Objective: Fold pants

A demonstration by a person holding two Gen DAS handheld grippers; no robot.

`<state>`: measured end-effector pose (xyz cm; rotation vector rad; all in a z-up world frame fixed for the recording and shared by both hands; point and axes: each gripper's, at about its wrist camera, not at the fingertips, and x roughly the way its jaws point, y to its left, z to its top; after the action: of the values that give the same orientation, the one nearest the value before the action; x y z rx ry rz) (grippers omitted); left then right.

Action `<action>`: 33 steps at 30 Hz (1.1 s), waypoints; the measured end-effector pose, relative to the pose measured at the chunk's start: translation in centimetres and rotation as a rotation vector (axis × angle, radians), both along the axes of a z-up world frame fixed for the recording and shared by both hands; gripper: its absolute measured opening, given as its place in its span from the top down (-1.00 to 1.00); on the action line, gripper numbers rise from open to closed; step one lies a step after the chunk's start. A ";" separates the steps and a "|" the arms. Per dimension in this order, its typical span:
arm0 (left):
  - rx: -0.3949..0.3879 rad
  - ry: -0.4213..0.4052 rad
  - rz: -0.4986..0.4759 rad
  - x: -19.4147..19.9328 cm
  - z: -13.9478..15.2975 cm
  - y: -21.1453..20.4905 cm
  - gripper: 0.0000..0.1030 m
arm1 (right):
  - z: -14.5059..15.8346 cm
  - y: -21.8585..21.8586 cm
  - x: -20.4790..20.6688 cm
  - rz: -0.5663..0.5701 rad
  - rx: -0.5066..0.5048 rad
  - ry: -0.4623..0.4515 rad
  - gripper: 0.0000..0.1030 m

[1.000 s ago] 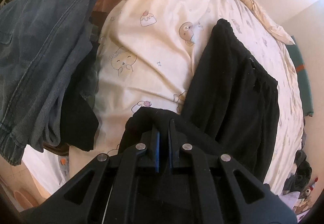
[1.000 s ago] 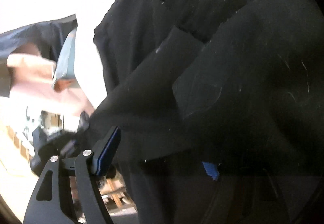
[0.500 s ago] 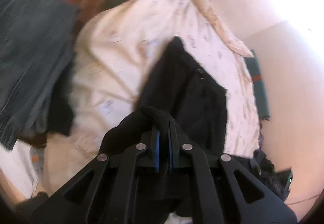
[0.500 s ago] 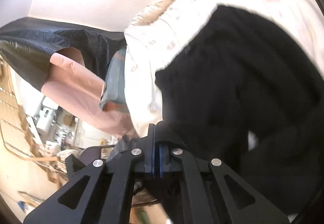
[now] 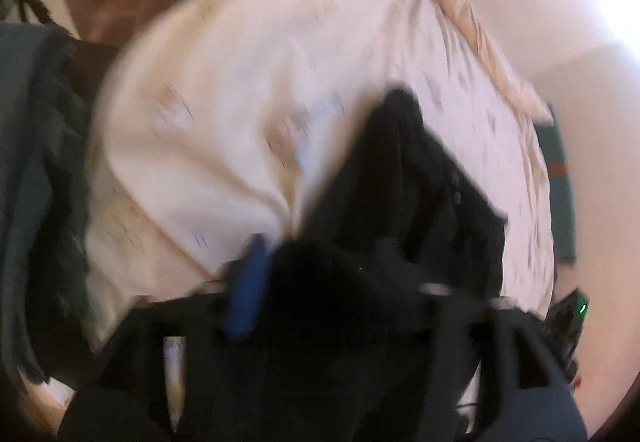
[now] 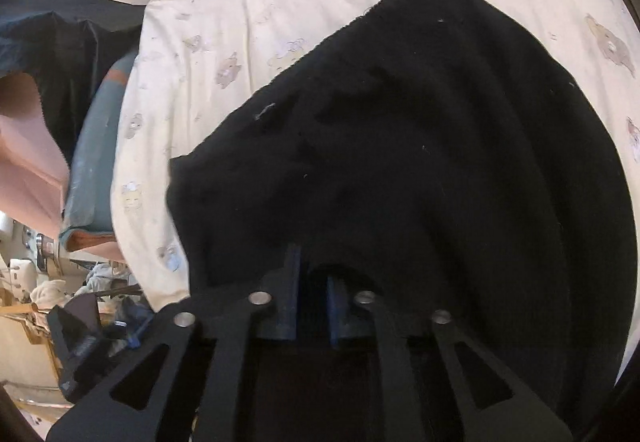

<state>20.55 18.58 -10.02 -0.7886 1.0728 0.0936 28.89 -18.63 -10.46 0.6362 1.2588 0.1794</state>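
While the left wrist view is smeared with blur, the right wrist view is sharp and shows the black knit pants (image 6: 420, 130) spread flat on the cream bedsheet printed with small bears (image 6: 224, 42), with a pink cloth (image 6: 28, 146) hanging beyond the bed's edge. Only the left view shows the dark grey-blue garment (image 5: 24, 162) at the sheet's far side. Both grippers tilt steeply down toward the bed. The left gripper (image 5: 320, 262) has just been opening; its blue pads (image 5: 248, 282) stand apart with black cloth bunched loosely between them. The right gripper (image 6: 314, 290) has just been opening slightly; its narrow gap holds a fold of the pants, unpressed.
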 end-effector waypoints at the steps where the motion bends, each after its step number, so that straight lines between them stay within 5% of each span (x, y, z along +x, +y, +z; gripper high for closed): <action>1: 0.001 -0.050 0.017 -0.3 0.6 0.6 -0.30 | 0.2 -0.4 0.2 -0.007 0.006 -0.017 0.58; 4: 0.125 -0.103 -0.011 -0.7 2.4 1.1 -0.30 | 1.3 -1.9 0.0 -0.020 0.085 -0.071 -0.30; 9: 0.250 -0.069 -0.199 -0.3 2.4 -1.1 -0.32 | 3.8 -4.1 0.3 -0.089 0.018 -0.154 -0.31; 15: 0.401 -0.008 -0.455 -0.4 0.5 -4.9 -0.33 | 2.9 -3.0 -0.6 0.073 -0.107 -0.146 -0.31; 21: 0.416 0.017 -0.403 2.1 -2.2 -6.1 -0.32 | -1.0 -6.0 -2.1 0.011 -0.085 -0.063 -0.31; 24: 0.323 0.013 -0.358 4.2 -3.4 -5.1 -0.27 | -3.4 -6.4 -2.9 0.004 -0.031 -0.012 -0.31; 26: 0.263 0.001 -0.358 5.5 -4.0 -4.7 0.00 | -4.6 -5.8 -3.1 0.025 -0.043 -0.001 -0.30; 27: 0.251 -0.006 -0.363 6.1 -4.2 -4.8 0.27 | -5.2 -5.5 -3.1 0.031 -0.025 -0.001 -0.22; 29: 0.229 -0.022 -0.372 6.6 -4.4 -4.9 0.80 | -5.1 -5.1 -3.2 0.034 -0.018 -0.030 0.58; 31: 0.221 -0.038 -0.384 6.5 -4.3 -5.4 0.87 | -3.7 -4.2 -3.4 0.055 -0.071 -0.124 0.94; 33: 0.264 -0.089 -0.411 5.7 -3.2 -5.9 0.90 | -1.6 -3.0 -3.8 0.098 -0.131 -0.225 0.94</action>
<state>26.29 12.63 -13.21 -0.3226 1.0914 -0.1451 25.08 -21.67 -12.11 0.4293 1.0752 0.2410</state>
